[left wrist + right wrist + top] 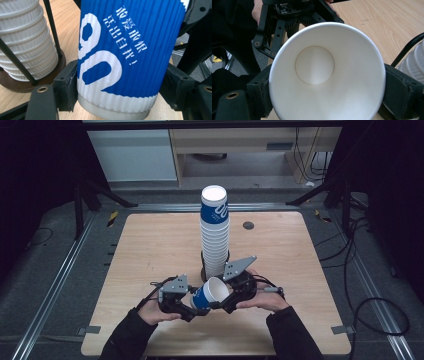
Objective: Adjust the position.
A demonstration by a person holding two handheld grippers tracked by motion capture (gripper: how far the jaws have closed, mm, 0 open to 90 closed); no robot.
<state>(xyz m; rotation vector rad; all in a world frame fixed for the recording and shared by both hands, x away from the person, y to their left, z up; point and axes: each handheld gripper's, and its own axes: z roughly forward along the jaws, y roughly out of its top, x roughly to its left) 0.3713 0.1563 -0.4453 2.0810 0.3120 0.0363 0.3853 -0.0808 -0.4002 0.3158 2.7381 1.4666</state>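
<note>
We hold one blue cup off the stack at twelve o'clock; left gripper jaws clamp it, right gripper jaws flank its rim, releasing; placing remains.

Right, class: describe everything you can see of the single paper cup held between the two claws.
The paper cup is blue and ribbed, with white lettering, a white rim and a plain white inside. It lies tilted above the table, in front of the cup stack. The left claw presses its lower body; the right claw flanks its rim.
</note>
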